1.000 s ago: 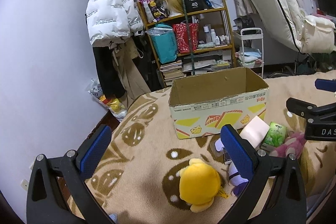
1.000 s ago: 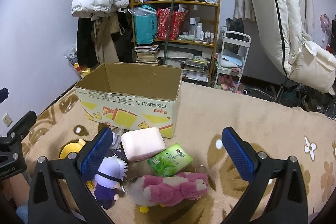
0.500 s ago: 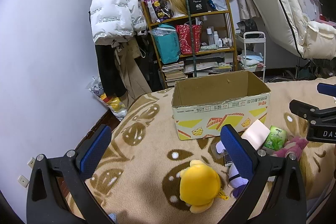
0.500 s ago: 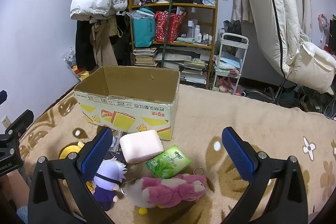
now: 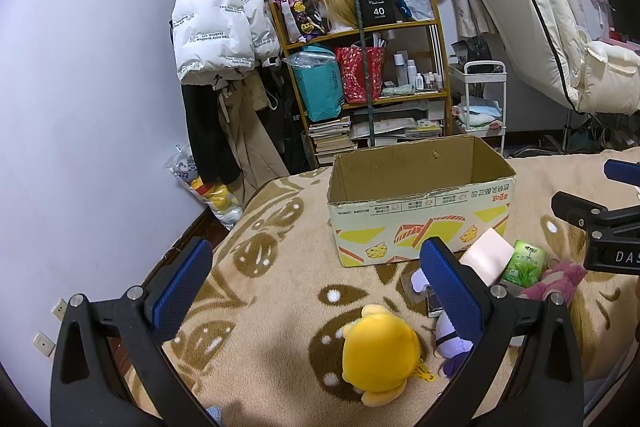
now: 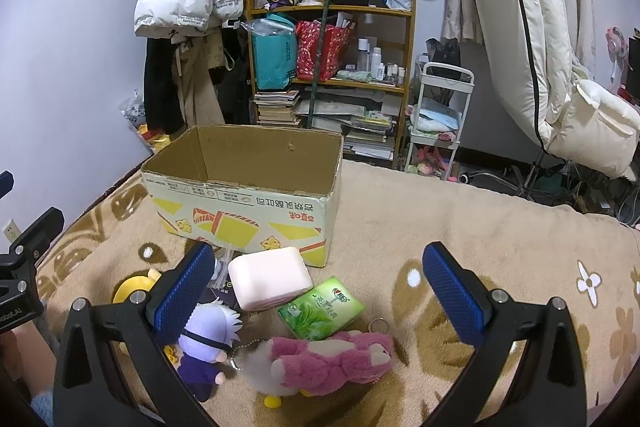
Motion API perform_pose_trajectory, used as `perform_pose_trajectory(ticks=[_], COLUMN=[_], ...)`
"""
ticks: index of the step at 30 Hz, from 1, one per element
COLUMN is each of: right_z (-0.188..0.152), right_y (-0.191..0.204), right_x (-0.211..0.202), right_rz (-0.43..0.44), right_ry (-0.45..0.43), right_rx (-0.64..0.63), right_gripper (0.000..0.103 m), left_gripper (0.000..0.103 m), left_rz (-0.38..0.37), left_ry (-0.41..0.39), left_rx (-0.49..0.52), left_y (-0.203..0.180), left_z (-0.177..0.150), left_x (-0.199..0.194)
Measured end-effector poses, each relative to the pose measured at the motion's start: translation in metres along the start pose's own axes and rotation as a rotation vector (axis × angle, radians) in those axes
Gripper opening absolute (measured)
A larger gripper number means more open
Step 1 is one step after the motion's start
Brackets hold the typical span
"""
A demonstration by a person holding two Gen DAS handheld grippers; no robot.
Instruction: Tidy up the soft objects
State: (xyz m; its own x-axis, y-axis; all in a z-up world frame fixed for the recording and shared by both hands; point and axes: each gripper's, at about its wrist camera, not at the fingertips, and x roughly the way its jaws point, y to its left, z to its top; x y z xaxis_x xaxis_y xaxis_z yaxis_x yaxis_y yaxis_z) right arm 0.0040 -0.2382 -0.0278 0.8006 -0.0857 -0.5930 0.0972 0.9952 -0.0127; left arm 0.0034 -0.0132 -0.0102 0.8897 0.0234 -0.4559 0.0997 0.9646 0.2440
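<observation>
An open cardboard box (image 5: 420, 223) (image 6: 244, 215) stands on the beige blanket, its floor hidden. In front of it lie a yellow plush (image 5: 380, 359) (image 6: 132, 285), a purple-haired doll (image 6: 208, 343) (image 5: 450, 343), a pink soft block (image 6: 270, 277) (image 5: 486, 257), a green tissue pack (image 6: 322, 313) (image 5: 524, 263) and a pink bear plush (image 6: 328, 357) (image 5: 554, 281). My left gripper (image 5: 316, 287) is open and empty, above the blanket left of the yellow plush. My right gripper (image 6: 320, 291) is open and empty, above the tissue pack and pink bear.
The blanket (image 6: 460, 227) covers a bed whose left edge drops off near the wall (image 5: 80, 147). Behind stand a cluttered shelf (image 6: 332, 67), hanging coats (image 5: 216, 35), a small white cart (image 6: 440, 115) and a leaning white mattress (image 6: 520, 27).
Both grippers have drawn slightly back and up, so the box and toys sit a little lower and farther. Both stay open. No object has moved.
</observation>
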Motion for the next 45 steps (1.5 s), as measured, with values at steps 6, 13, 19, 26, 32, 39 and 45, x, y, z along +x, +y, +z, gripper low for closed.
perform_pose_trajectory(ticks=[6, 13, 19, 26, 32, 39, 45], right_z=[0.000, 0.000, -0.001, -0.003, -0.005, -0.004, -0.005], right_y=[0.000, -0.001, 0.000, 0.002, 0.005, 0.009, 0.014], right_x=[0.000, 0.000, 0.001, 0.002, 0.003, 0.006, 0.009], right_rz=[0.000, -0.001, 0.001, 0.005, 0.012, 0.022, 0.025], right_ry=[0.000, 0.002, 0.005, 0.010, 0.021, 0.041, 0.061], right_rx=[-0.002, 0.000, -0.004, -0.009, -0.015, -0.041, -0.070], right_gripper=[0.103, 0.103, 0.103, 0.103, 0.103, 0.103, 0.103], left_gripper=[0.102, 0.102, 0.102, 0.102, 0.102, 0.102, 0.102], left_rz=[-0.001, 0.000, 0.000, -0.001, -0.002, -0.002, -0.001], left_ry=[0.000, 0.000, 0.001, 0.003, 0.008, 0.012, 0.026], left_rx=[-0.001, -0.001, -0.001, -0.001, 0.004, 0.008, 0.024], left_y=[0.000, 0.000, 0.000, 0.001, 0.000, -0.002, -0.007], left_z=[0.000, 0.000, -0.001, -0.001, -0.004, -0.004, -0.003], left_x=[0.000, 0.000, 0.000, 0.001, 0.004, 0.005, 0.008])
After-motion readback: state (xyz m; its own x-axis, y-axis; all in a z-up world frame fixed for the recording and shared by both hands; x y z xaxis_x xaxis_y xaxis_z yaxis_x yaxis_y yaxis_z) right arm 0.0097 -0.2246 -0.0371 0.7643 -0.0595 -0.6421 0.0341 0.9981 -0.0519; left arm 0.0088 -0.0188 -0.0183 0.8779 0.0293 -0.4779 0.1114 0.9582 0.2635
